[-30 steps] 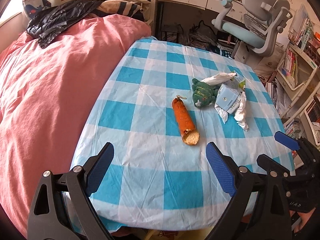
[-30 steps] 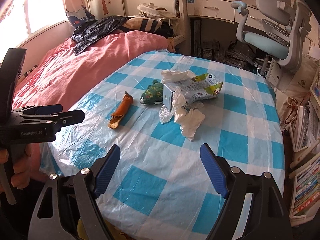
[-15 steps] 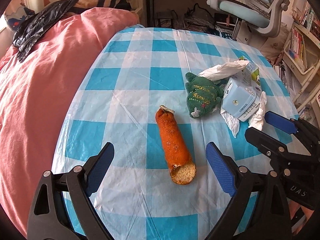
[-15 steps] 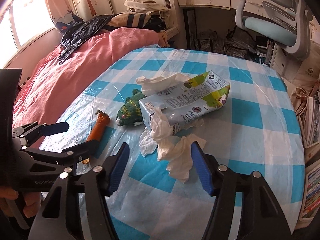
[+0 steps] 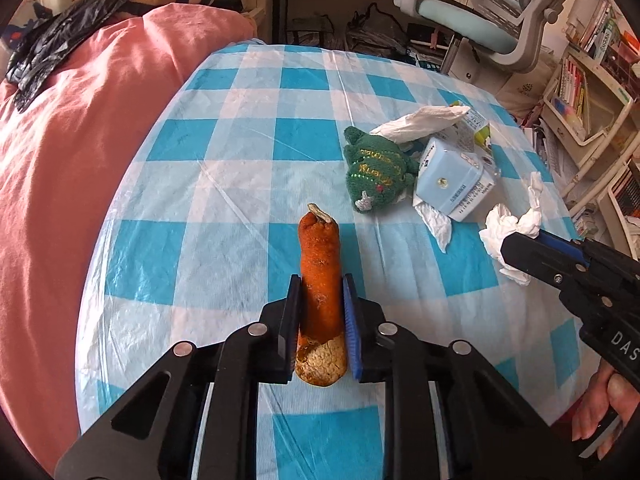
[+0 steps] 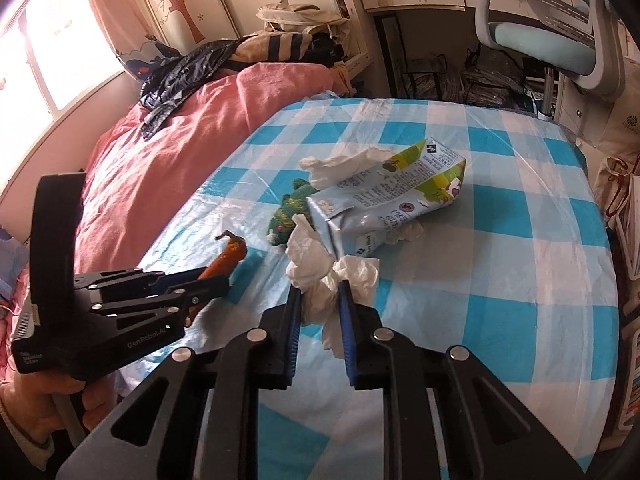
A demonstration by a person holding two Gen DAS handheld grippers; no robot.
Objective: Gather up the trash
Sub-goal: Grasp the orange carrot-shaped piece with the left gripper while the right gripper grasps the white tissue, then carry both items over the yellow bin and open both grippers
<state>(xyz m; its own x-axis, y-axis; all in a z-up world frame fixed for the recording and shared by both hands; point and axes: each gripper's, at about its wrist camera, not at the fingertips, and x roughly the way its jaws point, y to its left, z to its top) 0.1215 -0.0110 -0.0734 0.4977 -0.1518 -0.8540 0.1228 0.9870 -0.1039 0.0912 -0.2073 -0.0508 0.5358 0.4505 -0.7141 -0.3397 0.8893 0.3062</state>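
Note:
My left gripper is shut on an orange carrot-shaped piece with a crumbly cut end, which lies on the blue checked tablecloth. My right gripper is shut on a crumpled white tissue; the same tissue shows in the left wrist view. A light blue drink carton lies beyond it with more tissue on top. A green knitted toy lies between carrot and carton.
A pink quilt with a black bag lies left of the table. A grey office chair and bookshelves stand at the far right. The left gripper also shows in the right wrist view.
Both grippers moved forward and down to the table and closed: the left on the orange piece, the right on the white tissue.

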